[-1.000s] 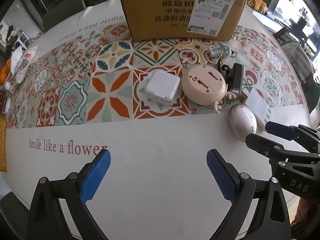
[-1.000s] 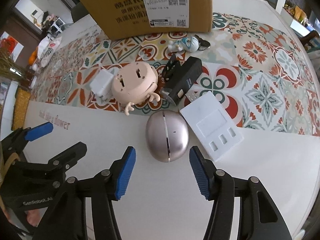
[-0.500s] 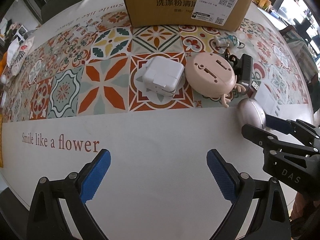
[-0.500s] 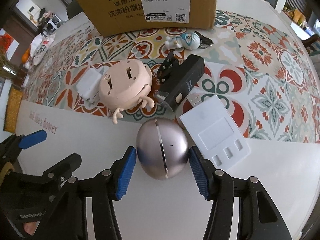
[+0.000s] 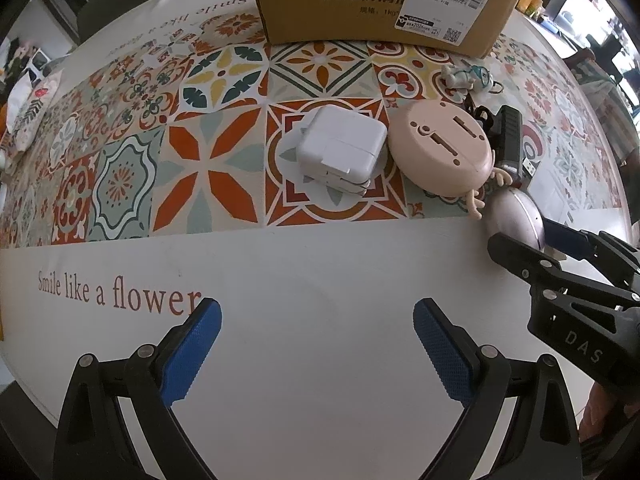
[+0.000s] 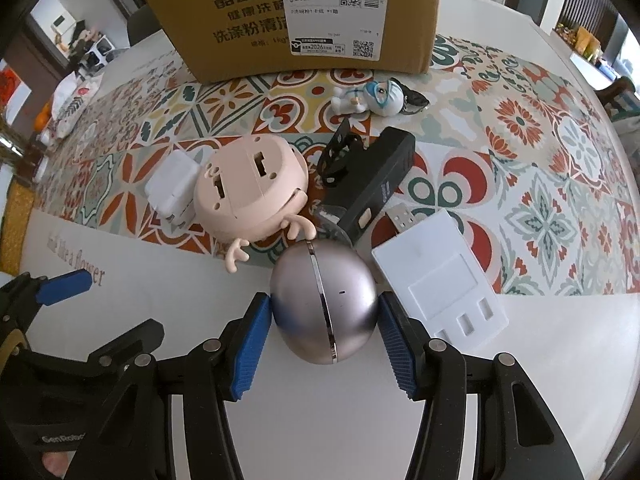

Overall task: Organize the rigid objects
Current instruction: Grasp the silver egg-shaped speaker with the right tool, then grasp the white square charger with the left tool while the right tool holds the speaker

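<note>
Nearest to us, our right gripper (image 6: 322, 334) lies low and level over the white border of the table (image 5: 320, 264), pointing toward the far edge. Its blue pads (image 6: 250, 350) stand on either side of a silver egg-shaped case (image 6: 324, 300), close against its flanks; we cannot tell whether they touch it yet, so we call the jaws spread around it rather than clamped. The case rests on the table with its chrome seam running away from us.

Our left gripper (image 5: 316, 354) hovers to the left over bare white cloth near the printed words "Smile like a flower" (image 5: 116, 294), jaws wide apart with nothing between them, also aimed at the far edge.

Just right of the case lies a flat white charger block (image 6: 440, 282) with a USB plug at its far corner. Just beyond the case sits a round peach gadget with little antlers (image 6: 252, 192), one antler nearly touching the case's far end. A white power adapter (image 5: 340, 148) lies just left of the gadget, on the tiled pattern of the cloth. To the gadget's right a black rectangular device with a strap mount (image 6: 372, 182) lies at an angle.

Farther on a small white and blue figurine keychain (image 6: 370, 98) lies on its side. A cardboard box (image 6: 248, 20) with a shipping label stands toward the table's far edge.
</note>
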The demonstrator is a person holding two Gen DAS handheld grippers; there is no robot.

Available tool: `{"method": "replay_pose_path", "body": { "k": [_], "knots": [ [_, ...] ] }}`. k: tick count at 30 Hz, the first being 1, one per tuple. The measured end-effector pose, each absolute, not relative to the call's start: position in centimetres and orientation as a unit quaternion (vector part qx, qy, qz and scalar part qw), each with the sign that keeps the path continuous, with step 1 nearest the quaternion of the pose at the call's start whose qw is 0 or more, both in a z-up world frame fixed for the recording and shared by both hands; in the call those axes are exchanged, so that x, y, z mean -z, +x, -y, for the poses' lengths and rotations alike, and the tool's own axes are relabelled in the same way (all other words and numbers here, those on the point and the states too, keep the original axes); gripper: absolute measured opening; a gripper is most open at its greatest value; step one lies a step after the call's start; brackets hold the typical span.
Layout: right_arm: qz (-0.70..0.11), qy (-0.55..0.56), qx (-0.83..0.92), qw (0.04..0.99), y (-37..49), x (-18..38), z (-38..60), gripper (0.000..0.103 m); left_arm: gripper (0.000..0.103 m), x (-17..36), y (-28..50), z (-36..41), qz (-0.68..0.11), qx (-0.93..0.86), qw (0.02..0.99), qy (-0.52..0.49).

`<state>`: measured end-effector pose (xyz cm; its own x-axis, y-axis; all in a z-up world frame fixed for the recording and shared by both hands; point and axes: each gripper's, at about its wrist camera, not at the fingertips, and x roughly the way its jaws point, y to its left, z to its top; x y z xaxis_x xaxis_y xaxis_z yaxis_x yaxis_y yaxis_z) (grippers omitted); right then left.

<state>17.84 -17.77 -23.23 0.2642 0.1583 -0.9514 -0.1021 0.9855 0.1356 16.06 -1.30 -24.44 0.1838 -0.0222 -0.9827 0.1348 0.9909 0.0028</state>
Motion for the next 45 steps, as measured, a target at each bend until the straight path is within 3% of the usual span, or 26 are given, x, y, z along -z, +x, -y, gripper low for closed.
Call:
{"method": "replay_pose_path", "body": {
  "k": [13,27,42,45],
  "knots": [
    [-0.598,0.020,-0.050,0.799,18.6,23.8,16.4,0.056,0.098,24.6,17.2,0.1,-0.635,0.070,0.768,0.054],
    [-0.598,0.100,-0.013,0.795,16.9,22.8,17.1,0.056,0.097,24.0,20.9,-0.8,-0.605,0.136,0.780,0.082],
    [-0.594,0.156,0.035,0.789,17.2,23.0,18.0,0.056,0.080,24.7,26.0,2.9,-0.590,0.183,0.774,0.134],
    [-0.593,0.161,0.040,0.788,17.2,23.1,18.2,0.056,0.070,25.3,26.7,3.3,-0.593,0.186,0.772,0.133]
  ]
}}
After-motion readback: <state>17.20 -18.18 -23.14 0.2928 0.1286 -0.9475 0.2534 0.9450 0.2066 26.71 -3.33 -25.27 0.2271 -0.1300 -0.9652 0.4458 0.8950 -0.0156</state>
